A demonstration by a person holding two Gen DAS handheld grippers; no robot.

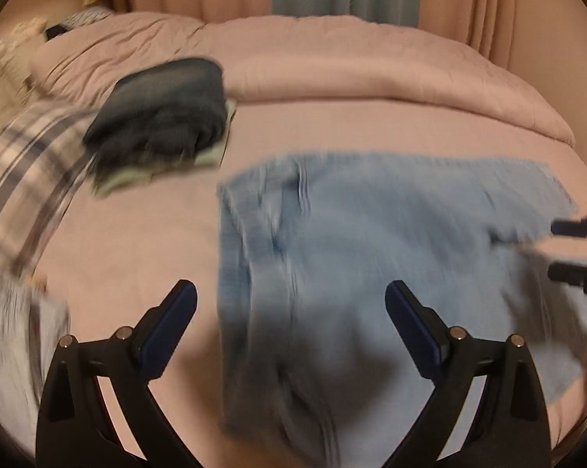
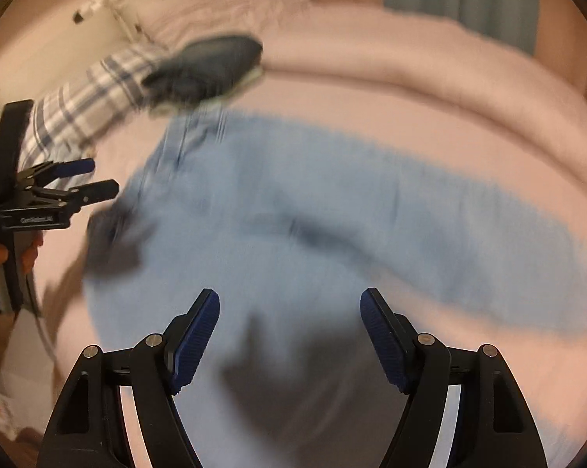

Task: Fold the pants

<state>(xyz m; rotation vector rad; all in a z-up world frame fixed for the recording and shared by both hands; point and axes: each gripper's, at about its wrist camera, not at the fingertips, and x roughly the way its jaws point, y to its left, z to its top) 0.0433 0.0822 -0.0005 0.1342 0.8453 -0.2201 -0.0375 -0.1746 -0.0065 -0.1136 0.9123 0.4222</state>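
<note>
Left gripper [image 1: 291, 292] was spread wide, nothing between its pads, hovering low over the near end of the light blue pants [image 1: 371, 226]. Right gripper [image 2: 289, 304] was likewise wide open and empty, also above the blue fabric. Both frames were motion-blurred (edges soft, so fine folds were hard to read).

The pants lay flat on the pink bedspread [image 1: 129, 241], directly ahead of and under both grippers. In the right wrist view the long axis ran across the bed, from the bunched part near the left gripper toward the far right, tapering there. I could not tell for sure which end was the waistband; the seam-like lines at upper left suggested the waist sat on that side.

The left gripper was nearer that thicker left end; the right gripper was nearer the middle and the run toward the right end.

Beyond the pants, a dark folded garment [image 1: 164, 117] sat on a pale green piece [image 1: 156, 175], apart from the pants, toward the plaid fabric [image 1: 24, 179] at the left. The rumpled pink duvet [image 1: 332, 62] was bunched at the far side.

Judgement: the next grasp likely needed each gripper at its own nearer edge.
</note>
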